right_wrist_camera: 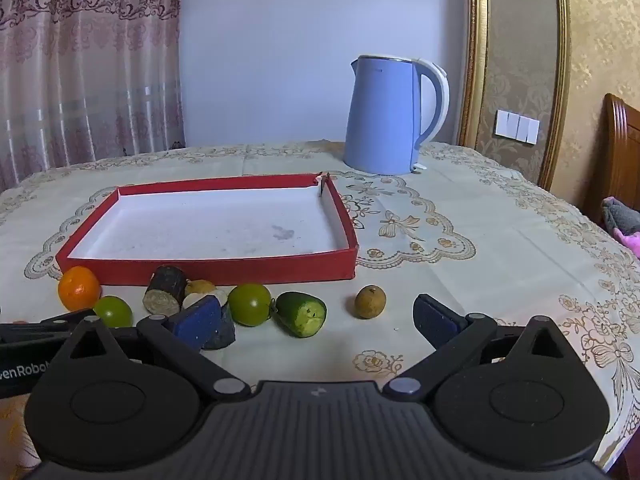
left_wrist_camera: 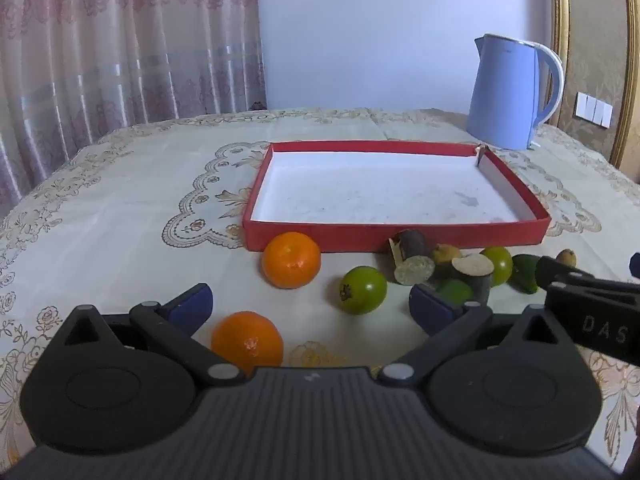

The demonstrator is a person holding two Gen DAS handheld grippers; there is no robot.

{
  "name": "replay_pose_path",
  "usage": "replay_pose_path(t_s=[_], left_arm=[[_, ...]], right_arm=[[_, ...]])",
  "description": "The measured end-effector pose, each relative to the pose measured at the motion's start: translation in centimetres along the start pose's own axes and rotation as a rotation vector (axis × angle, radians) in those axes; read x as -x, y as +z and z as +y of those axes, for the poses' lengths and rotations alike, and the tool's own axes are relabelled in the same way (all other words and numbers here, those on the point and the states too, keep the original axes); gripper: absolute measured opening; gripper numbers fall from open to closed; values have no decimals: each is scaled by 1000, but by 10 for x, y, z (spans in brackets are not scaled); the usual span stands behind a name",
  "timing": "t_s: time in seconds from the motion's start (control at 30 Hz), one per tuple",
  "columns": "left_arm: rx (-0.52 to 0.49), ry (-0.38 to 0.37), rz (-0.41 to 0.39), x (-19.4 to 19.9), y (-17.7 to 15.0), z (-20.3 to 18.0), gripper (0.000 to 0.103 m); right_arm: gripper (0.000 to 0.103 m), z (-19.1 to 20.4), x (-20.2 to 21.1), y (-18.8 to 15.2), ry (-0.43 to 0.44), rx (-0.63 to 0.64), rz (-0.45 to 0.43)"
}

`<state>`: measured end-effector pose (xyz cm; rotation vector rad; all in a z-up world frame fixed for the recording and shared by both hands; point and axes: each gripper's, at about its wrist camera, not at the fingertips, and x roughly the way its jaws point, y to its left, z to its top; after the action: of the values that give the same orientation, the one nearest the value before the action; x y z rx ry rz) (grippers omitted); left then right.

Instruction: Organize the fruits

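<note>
Fruit sits loose on the tablecloth right along the near wall of the red tray: an orange by its left corner, a second orange closer in, green fruits, dark cane pieces, a cucumber piece and a small brown fruit apart on the right. Left gripper spread wide, holding nothing; right gripper likewise gaping over the cloth. Lettering reads "DAS" on one gripper and "venRobo" on the other, with a blue kettle behind the tray.
</note>
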<state>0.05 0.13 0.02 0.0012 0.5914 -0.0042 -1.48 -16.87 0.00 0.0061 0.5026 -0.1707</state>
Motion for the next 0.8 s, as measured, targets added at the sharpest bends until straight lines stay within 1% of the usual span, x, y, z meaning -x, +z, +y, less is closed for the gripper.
replay_pose_path(t_s=[0.07,0.13,0.17,0.27,0.3,0.6,0.8], left_arm=[[0,-11,-3,0,0,4,103],[3,-15,-10,0,1,9,103],[-23,16,-4,2,-3,2,103],[-24,7,-2,4,-4,6,103],[-28,14,-4,1,-6,0,103],[-37,9,-1,-6,-9,-4,103],[-40,5,-3,-3,-7,-3,103]], right_arm=[[103,4,4,-3,-10,10,-15],[103,0,3,-3,14,-1,-3],[103,-5,-2,-5,31,-18,10],[103,-10,2,-2,39,-29,16],[103,-5,-1,-5,34,-25,20],[103,-8,-1,-5,47,-31,24],[103,-7,-1,-5,42,-25,23]])
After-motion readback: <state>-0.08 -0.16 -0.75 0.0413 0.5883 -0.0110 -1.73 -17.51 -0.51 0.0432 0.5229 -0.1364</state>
